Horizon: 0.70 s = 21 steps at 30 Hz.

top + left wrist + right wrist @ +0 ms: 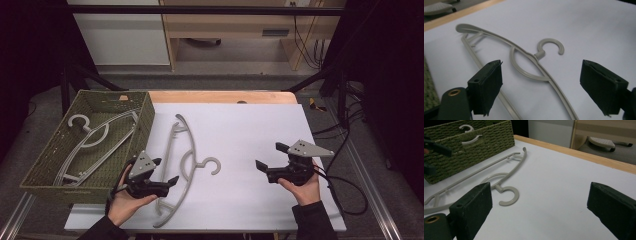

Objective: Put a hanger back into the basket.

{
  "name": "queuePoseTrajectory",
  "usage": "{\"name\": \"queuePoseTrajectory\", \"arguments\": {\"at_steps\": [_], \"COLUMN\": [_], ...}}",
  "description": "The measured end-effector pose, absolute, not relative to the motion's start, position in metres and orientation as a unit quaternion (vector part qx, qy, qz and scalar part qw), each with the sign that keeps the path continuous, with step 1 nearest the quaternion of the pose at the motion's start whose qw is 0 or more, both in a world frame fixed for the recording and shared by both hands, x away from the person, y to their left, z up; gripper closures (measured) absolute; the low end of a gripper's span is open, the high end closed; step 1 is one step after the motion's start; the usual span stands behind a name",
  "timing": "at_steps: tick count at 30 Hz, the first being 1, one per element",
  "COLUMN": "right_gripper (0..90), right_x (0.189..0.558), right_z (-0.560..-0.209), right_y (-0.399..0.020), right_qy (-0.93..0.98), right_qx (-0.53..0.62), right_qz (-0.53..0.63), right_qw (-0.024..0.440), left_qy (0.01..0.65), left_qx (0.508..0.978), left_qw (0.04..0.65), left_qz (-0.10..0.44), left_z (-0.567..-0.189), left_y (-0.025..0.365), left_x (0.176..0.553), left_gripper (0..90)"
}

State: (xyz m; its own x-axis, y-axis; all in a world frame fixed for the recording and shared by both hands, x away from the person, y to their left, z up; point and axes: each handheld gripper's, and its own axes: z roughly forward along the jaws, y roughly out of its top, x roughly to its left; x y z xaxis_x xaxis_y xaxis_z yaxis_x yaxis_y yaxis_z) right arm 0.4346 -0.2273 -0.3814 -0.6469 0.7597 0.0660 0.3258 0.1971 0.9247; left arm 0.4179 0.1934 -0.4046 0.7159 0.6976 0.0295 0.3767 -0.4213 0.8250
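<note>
A grey plastic hanger (202, 163) lies flat on the white tabletop (240, 130), its hook pointing right. My left gripper (166, 171) hovers at the hanger's lower half, just left of its long bar. In the left gripper view this gripper (541, 77) stands open, with the hanger (539, 53) on the table ahead and nothing between the pads. My right gripper (267, 155) is held over bare table to the right, jaws pointing left. Its own view shows the right gripper (539, 200) wide open, with the hanger (499, 187) farther off.
A green woven basket (145, 125) stands on the table's left, holding more grey hangers (77, 116). It is also seen in the right gripper view as the basket (474, 147). A wooden edge (225, 96) borders the far side. Cables (345, 190) trail at the right.
</note>
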Motion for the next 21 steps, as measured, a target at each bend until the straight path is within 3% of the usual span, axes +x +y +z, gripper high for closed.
{"name": "queuePoseTrajectory", "arguments": {"at_steps": [21], "right_gripper": [6.2], "right_x": [0.436], "right_z": [-0.387], "right_y": [-0.222], "right_qy": [0.754], "right_qx": [0.361], "right_qz": [0.51], "right_qw": [0.202], "left_qy": [0.337], "left_qx": [0.876], "left_qw": [0.329], "left_qz": [0.106], "left_z": [-0.46], "left_y": [0.151], "left_x": [0.429], "left_gripper": [51.2]}}
